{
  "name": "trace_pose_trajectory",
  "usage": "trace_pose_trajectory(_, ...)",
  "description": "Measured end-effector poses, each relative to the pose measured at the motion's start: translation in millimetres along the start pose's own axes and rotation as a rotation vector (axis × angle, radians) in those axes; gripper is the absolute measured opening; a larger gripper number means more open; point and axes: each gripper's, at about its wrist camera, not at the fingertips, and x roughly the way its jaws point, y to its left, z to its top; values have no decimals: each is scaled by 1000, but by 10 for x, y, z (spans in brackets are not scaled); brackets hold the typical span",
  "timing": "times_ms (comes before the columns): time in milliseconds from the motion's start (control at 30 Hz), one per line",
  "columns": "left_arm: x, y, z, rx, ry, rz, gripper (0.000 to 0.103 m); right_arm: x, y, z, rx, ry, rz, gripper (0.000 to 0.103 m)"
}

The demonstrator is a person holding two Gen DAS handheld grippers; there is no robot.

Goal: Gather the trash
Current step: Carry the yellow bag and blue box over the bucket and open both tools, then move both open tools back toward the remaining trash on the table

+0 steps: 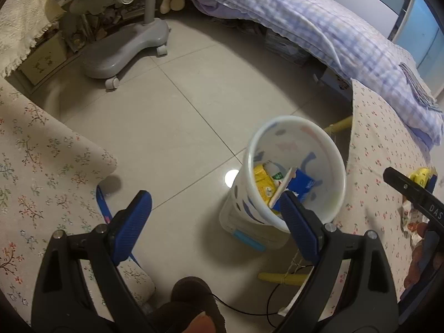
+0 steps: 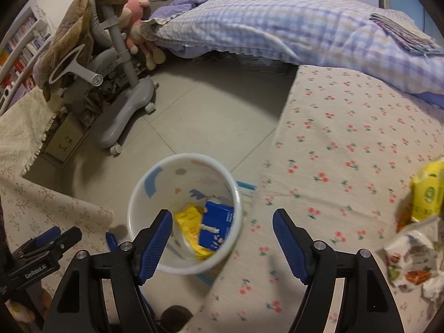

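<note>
Standing between drops, by the look of it: both pairs of tongs hanging empty over a white bin [image 2: 183, 213] on the floor, a yellow packet [image 2: 191, 226] and a blue carton [image 2: 217, 226] already lying inside; more trash still waiting on the desk.

Going from the largest: a bed with a checked lilac quilt [image 2: 291, 27] running across the far side; a grey tiled floor [image 1: 172, 127] lying in the middle; a desk under a cherry-print cloth [image 2: 347, 144] filling the right; a second flowered cloth [image 1: 38, 166] covering a surface at the near left; a grey wheeled chair base [image 1: 125, 52] standing at the far left beside cluttered shelves; the bin sitting just beside the desk's left edge.

Remaining trash lying at the right edge of the desk: a crumpled printed wrapper [image 2: 413, 260] nearer, a yellow pouch [image 2: 427, 194] just beyond it, apparently touching.

Right tongs [image 2: 222, 245] gaping wide, nothing between the pads; left tongs [image 1: 215, 229] likewise spread and empty.

Next move, judging from this: swinging the right tongs rightward across the desk, lowering over the wrapper or pouch, and closing gently, thin crinkly film being apt to slip or spring open.
</note>
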Motion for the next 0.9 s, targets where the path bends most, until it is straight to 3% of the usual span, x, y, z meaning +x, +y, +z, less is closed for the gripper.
trace_pose_trajectory(233, 27, -143, -80, 24, 37, -83, 96, -307, -285, -146, 6, 2, -66, 77)
trace_pose_trajectory(900, -13, -745, -334, 155, 51, -118, 99, -1265, -1658, -766, 115, -75, -214, 79)
